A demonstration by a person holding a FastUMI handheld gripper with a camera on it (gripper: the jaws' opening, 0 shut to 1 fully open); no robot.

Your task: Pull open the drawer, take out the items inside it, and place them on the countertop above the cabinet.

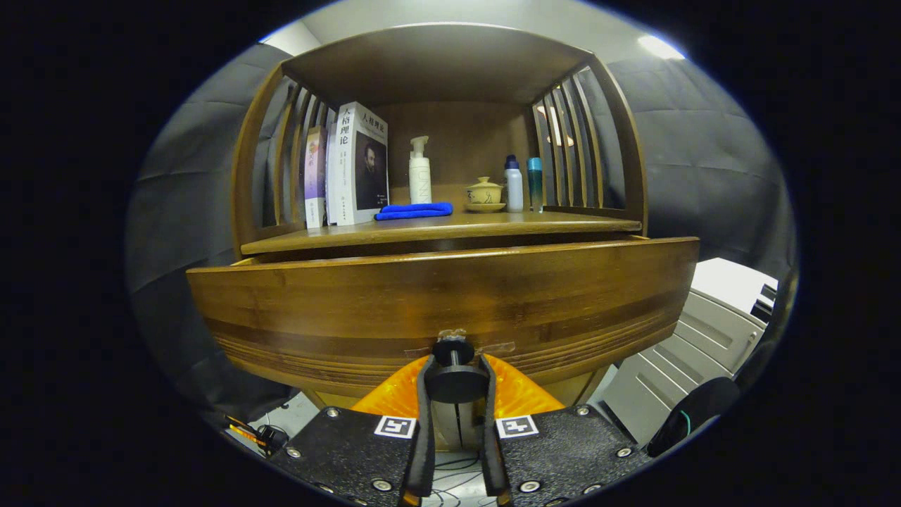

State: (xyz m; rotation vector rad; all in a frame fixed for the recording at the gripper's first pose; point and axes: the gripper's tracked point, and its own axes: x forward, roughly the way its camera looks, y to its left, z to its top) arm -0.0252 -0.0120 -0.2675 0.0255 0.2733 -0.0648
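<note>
The gripper (456,384) is clamped on the drawer's knob (455,382), dead ahead at twelve o'clock. The drawer (443,303) front runs nine to three, so I'd guess the pull goes straight back toward six.

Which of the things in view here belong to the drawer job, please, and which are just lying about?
Job:
- wide brown wooden drawer front, pulled out a little
- round dark drawer knob
- gripper, fingers closed on the knob
- wooden countertop

Lying about:
- upright books
- folded blue cloth
- white pump bottle
- yellow lidded teacup
- two small bottles
</note>
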